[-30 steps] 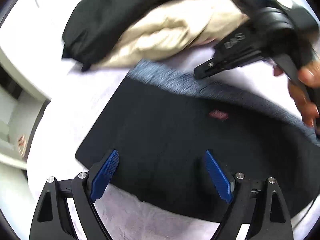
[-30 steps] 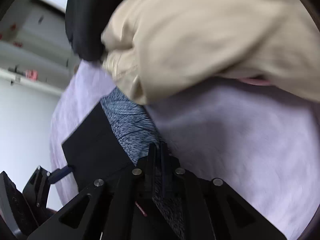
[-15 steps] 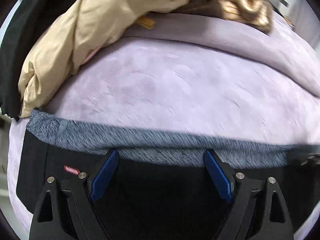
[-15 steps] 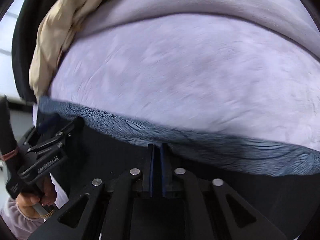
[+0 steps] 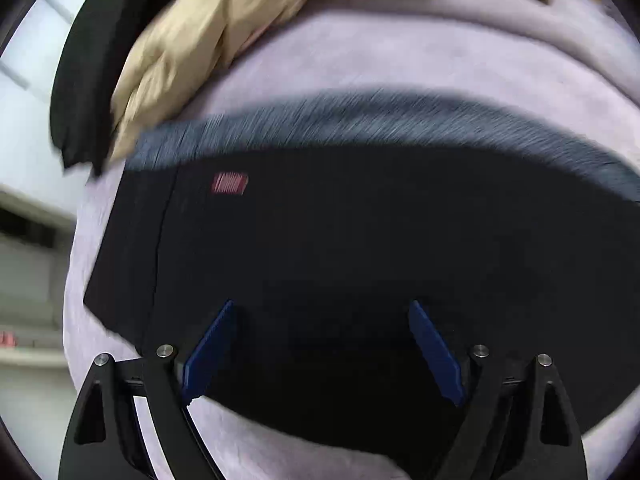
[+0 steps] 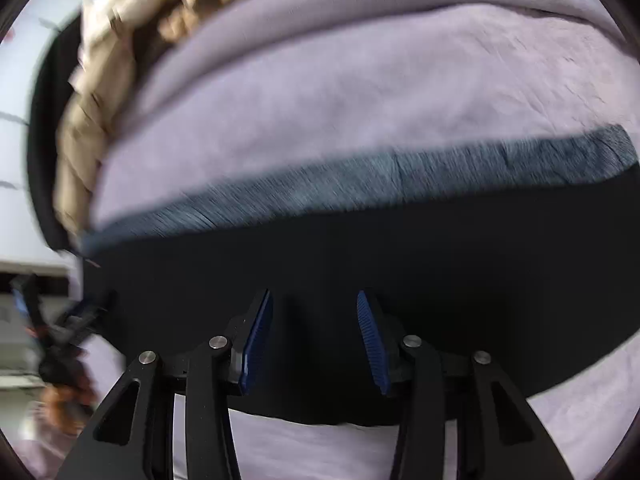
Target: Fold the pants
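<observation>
On the lilac blanket (image 5: 400, 60), black pants (image 5: 340, 240) lie seemingly flat (grey-banded).

- The folded black pants with a grey heathered waistband (image 5: 360, 248) lie flat on the lilac fleece bed cover (image 5: 420, 60).
- A crumpled beige garment (image 5: 192, 48) sits behind them, to the left.
- A black cloth (image 5: 84, 80) lies left of that.

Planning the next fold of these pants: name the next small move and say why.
Probably lower both tongs and close them on the near edge of the pants. The left tongs and right tongs are open, holding nothing, over the flat dark cloth, whose grey waistband lies on the far side.
</observation>
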{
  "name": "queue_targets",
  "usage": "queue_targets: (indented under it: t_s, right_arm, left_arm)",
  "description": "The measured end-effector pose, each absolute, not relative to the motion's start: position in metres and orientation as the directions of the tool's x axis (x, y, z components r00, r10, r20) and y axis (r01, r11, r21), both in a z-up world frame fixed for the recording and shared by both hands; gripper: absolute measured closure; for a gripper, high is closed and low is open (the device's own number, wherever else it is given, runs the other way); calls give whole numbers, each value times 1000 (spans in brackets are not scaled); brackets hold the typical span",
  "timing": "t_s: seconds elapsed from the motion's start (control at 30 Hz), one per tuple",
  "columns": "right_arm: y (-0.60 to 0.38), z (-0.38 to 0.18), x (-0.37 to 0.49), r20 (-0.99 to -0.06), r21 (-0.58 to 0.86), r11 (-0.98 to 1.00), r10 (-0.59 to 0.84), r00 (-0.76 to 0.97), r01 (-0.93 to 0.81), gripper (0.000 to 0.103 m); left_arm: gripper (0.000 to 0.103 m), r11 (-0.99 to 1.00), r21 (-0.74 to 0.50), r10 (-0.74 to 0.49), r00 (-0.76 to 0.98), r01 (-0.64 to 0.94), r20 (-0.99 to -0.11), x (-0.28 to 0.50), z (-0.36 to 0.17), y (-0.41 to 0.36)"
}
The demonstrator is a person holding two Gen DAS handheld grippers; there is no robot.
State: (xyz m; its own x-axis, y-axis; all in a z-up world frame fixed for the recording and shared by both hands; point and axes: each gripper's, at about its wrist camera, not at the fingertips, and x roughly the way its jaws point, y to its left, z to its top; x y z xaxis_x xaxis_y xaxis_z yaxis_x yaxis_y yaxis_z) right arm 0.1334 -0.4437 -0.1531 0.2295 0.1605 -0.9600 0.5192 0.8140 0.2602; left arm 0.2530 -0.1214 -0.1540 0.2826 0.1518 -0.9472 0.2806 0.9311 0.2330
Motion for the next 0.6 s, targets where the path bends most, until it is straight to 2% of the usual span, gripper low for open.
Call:
queue_targets:
  t_s: [0.03, 0.1, 0.17, 0.23, 0.27, 0.3, 0.43, 0.53, 0.6]
  right_arm:
    - [-449, -154, 121, -940, 326, 752, 194, 280, 573, 56]
    - [-447, -150, 97, -842, 537, 615, 347, 414, 578, 54]
    - [-410, -154, 90, -727, 686, 546, 540, 424, 480, 54]
    - [-360, -168, 93, -611, 783, 451, 684, 399, 428, 54]
    - [-344, -174, 99, -578, 805, 420, 712, 398, 418, 54]
    - [-325, -183, 107, -550, 823, 394, 734, 398, 410, 54]
    - [-282, -210, 135, -476, 860, 316, 779, 407, 401, 54]
    - [-277, -212, 141, -441, 878, 283, 791, 423, 387, 54]
    - [-279, -215, 150, -426, 881, 262, 801, 419, 395, 61]
  left_arm:
    - [14, 956, 180, 120, 250, 232, -961, 253, -152, -108]
    - [14, 956, 194, 133, 266, 220, -955, 255, -142, -96]
    - [14, 933, 256, 170, 318, 253, -933, 259, -138, -88]
    - [14, 939, 228, 150, 289, 257, -945, 269, -143, -79]
    - [5, 943, 217, 143, 279, 254, -950, 273, -147, -75]
    - [0, 941, 232, 157, 288, 248, -945, 276, -148, -71]
    - [0, 953, 171, 101, 269, 252, -958, 286, -151, -61]
    - [0, 946, 172, 91, 285, 274, -954, 283, -148, -54]
    - [0, 946, 175, 93, 287, 274, -953, 279, -146, -59]
